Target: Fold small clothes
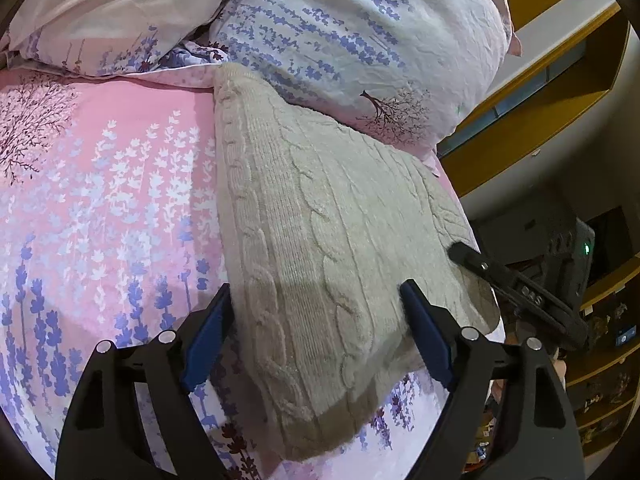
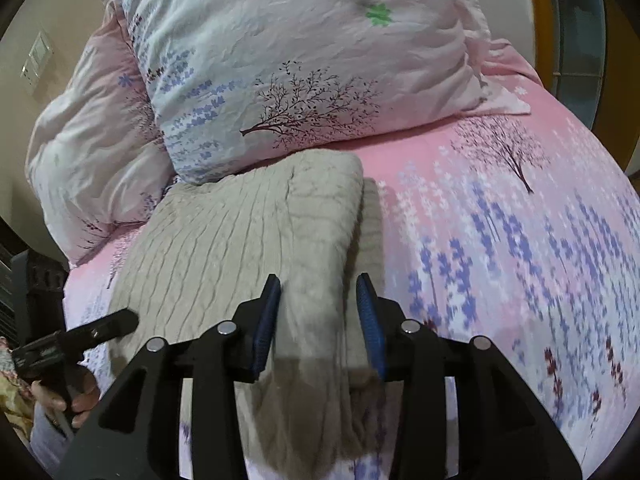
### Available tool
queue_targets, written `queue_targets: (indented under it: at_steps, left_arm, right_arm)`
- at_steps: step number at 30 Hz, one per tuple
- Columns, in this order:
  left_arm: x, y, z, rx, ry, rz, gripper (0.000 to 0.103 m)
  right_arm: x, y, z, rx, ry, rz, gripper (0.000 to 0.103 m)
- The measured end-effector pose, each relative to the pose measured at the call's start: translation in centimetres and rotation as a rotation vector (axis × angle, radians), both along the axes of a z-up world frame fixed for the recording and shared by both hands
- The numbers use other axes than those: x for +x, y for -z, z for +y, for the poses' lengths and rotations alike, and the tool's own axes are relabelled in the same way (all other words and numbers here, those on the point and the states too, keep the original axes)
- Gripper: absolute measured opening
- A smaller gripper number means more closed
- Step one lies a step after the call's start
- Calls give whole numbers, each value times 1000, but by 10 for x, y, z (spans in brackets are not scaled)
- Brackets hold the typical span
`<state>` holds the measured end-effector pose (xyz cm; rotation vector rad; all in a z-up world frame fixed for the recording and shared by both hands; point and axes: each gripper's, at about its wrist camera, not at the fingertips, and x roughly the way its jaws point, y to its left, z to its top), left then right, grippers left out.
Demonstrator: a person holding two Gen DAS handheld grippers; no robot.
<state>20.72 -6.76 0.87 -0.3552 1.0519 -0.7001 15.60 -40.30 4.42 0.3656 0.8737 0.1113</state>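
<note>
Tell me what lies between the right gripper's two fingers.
A fold of the beige knit runs between the right gripper fingers; the pads stand apart from it. The right wrist view shows this.

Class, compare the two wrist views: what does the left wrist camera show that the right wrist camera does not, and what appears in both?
Only the left wrist view shows the yellow shelving beside the bed.
Only the right wrist view shows a wall switch plate and a hand holding the left claw.
Both show the folded beige cable-knit sweater on the pink floral bedsheet, below the pillow.
</note>
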Motion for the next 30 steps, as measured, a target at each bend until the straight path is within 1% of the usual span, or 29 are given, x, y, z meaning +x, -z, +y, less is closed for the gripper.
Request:
queue_targets:
  at_steps: [1, 4, 9, 12, 14, 17, 19, 21, 25, 30]
  left_arm:
    - [-1, 0, 1, -32, -3, -20, 83]
    - [-6, 1, 3, -40, -3, -14, 82]
    - [-17, 1, 8, -42, 2, -15, 78]
    - [-21, 3, 9, -40, 3, -17, 73]
    - [-24, 3, 10, -39, 0, -20, 71]
    - [-29, 5, 13, -41, 1, -26, 67]
    - [-32, 5, 16, -37, 2, -35, 61]
    - [-33, 6, 16, -27, 3, -51, 56]
    - [-37, 8, 20, -30, 5, -61, 45]
    - [-40, 7, 26, -27, 39, -73, 37]
  right_arm:
    - [-4, 0, -1, 11, 0, -2, 39]
    - [-19, -1, -4, 39, -6, -11, 39]
    - [-37, 1, -2, 54, -25, -14, 39]
    - [-43, 6, 1, 57, -33, -4, 38]
    - [-44, 8, 2, 64, -35, 1, 35]
    - [-47, 10, 1, 78, -32, 3, 35]
    - [-49, 11, 1, 83, -32, 1, 35]
    - [-50, 13, 1, 95, -34, 2, 32]
    - [-52, 18, 0, 117, -36, -6, 22]
    - [-61, 8, -3, 138, -24, -61, 15]
